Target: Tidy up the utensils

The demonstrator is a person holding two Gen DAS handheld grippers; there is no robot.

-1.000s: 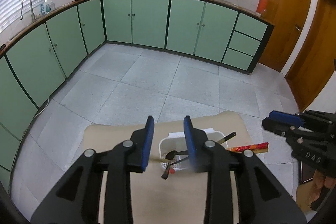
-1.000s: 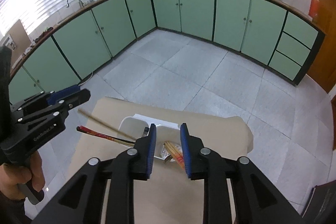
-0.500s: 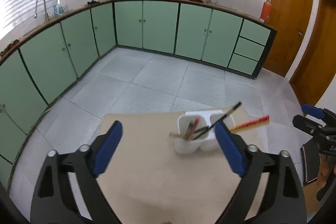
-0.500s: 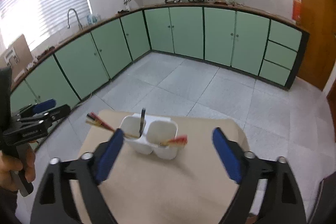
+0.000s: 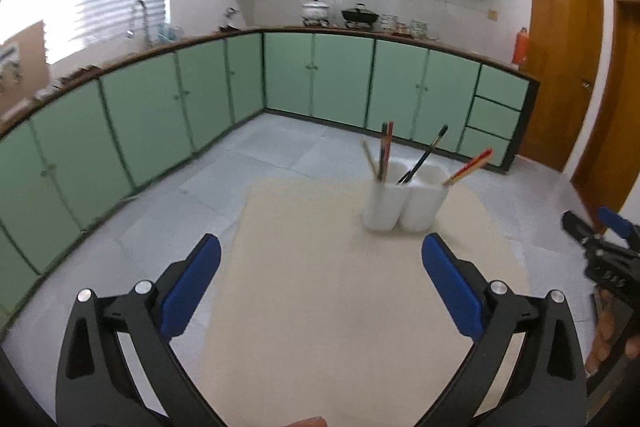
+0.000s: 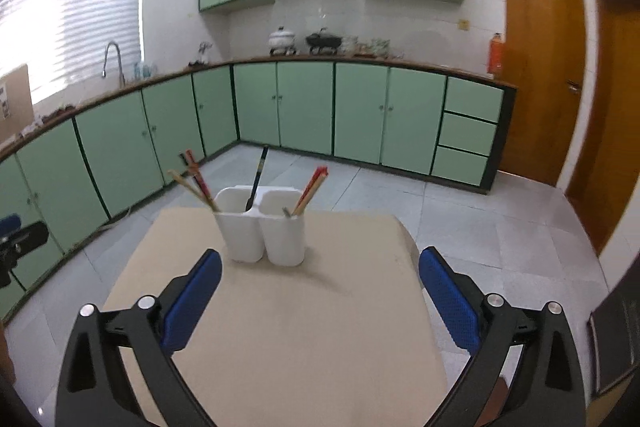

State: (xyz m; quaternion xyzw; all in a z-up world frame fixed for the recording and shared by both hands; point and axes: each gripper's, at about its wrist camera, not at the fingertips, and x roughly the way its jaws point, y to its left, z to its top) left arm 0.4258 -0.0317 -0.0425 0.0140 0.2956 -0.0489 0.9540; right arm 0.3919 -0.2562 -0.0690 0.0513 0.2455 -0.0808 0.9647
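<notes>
Green-cabinet kitchen behind, the white two-cup holder (image 6: 262, 227) is standing upright on the tan bench (image 6: 280, 327), chopsticks (image 6: 310, 189) and a dark utensil (image 6: 256, 183) leaning inside; both the left gripper (image 5: 320, 291) and right gripper (image 6: 318, 297) are opening their fingers wider, empty, suggesting sorting is finishing.

Both grippers have backed away from the white holder (image 6: 262, 227) to the near side of the table: left gripper (image 5: 320, 291) and right gripper (image 6: 320, 291) jaws opening, empty, chopsticks (image 6: 310, 189) left standing inside
</notes>
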